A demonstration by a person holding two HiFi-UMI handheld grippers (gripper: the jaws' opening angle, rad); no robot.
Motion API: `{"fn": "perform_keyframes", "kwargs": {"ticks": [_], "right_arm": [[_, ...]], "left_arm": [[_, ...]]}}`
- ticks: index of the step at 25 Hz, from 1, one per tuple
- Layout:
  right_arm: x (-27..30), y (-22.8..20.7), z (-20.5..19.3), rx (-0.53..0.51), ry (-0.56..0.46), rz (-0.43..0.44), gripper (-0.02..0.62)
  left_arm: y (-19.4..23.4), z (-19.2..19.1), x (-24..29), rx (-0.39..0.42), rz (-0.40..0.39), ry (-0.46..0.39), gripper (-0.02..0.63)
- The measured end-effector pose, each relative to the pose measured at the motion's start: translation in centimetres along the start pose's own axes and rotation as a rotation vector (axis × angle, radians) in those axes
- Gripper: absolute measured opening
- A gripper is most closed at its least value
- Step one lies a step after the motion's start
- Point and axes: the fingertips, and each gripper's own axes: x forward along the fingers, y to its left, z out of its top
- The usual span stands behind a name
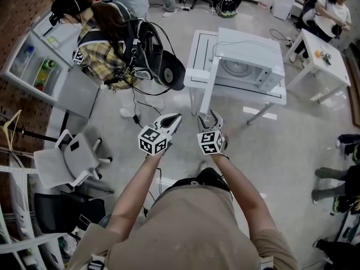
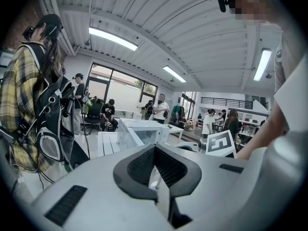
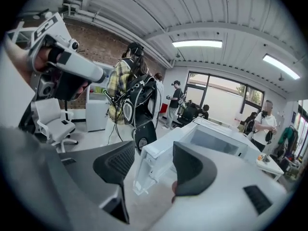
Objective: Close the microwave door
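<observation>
A white microwave stands on a white table, its door swung out towards me. My right gripper is open just short of the door's free edge. In the right gripper view the door shows between the spread jaws, and the pads do not press on it. My left gripper hovers beside it to the left, pointed at the table, jaws shut and empty. In the left gripper view the microwave lies ahead.
A person in a plaid shirt with a backpack stands left of the table. An office chair and a glass-door cabinet are at the left. Another white table and more people are at the right.
</observation>
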Motion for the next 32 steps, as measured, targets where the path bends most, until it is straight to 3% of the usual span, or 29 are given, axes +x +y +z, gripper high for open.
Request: {"fn": "perform_keyframes", "kwargs": {"ticks": [6, 18, 32], "right_arm": [[3.0, -0.5, -0.5, -0.023, 0.026, -0.008, 0.245], [2.0, -3.3, -1.8, 0.092, 0.015, -0.043, 0.245], [-1.5, -10.7, -5.2, 0.057, 0.004, -0.166, 0.221]], "left_arm": [[0.9, 0.1, 2.0, -0.009, 0.027, 0.027, 0.005], [2.5, -1.1, 3.9, -0.051, 0.051, 0.07, 0.005], [1.5, -2.2, 9.3, -0.054, -0.044, 0.111, 0.005]]}}
